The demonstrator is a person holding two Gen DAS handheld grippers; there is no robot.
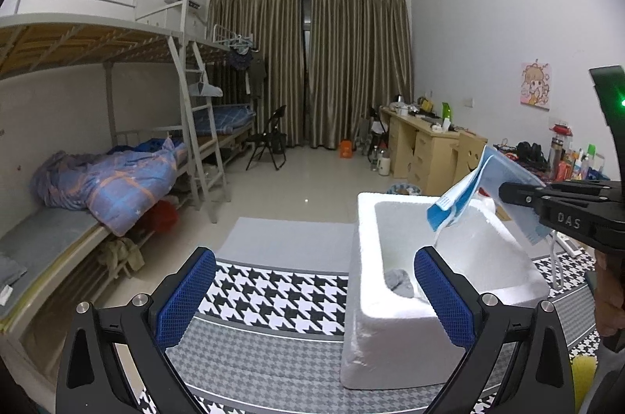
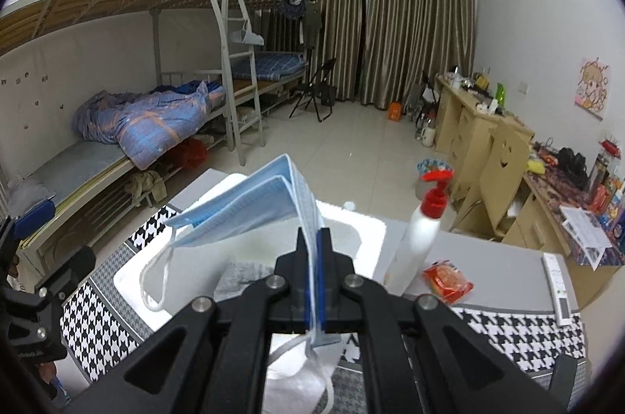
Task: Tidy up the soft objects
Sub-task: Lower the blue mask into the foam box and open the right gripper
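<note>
**Ana:** Left wrist view first: what shows?

**Ben:** The left gripper (image 1: 315, 300) has its blue pads wide apart with nothing between them, above the houndstooth cloth (image 1: 273, 293) that covers the table. A white foam box (image 1: 390, 328) stands on that cloth, open at the top, and a grey cloth (image 1: 399, 282) lies on its floor near the front wall. Above the box's right side, the right gripper (image 1: 504, 190) comes in from the right edge, clamped on a blue face mask (image 1: 461, 195). The mask hangs over the box without touching it.

**Ana:** And the right wrist view?

**Ben:** The right gripper (image 2: 312, 238) is squeezed together on the face mask (image 2: 250, 207). The mask is folded; its wide part fans out to the left above the foam box (image 2: 129, 277), and a white ear loop (image 2: 152, 281) dangles beside the box's left wall. The grey cloth (image 2: 238, 279) lies inside, under the mask. Just beyond the box's right wall stands a white pump bottle (image 2: 418, 234) with a red top, and a red packet (image 2: 447, 281) lies beside it on the table. A white remote (image 2: 558, 289) lies near the right edge.
</note>
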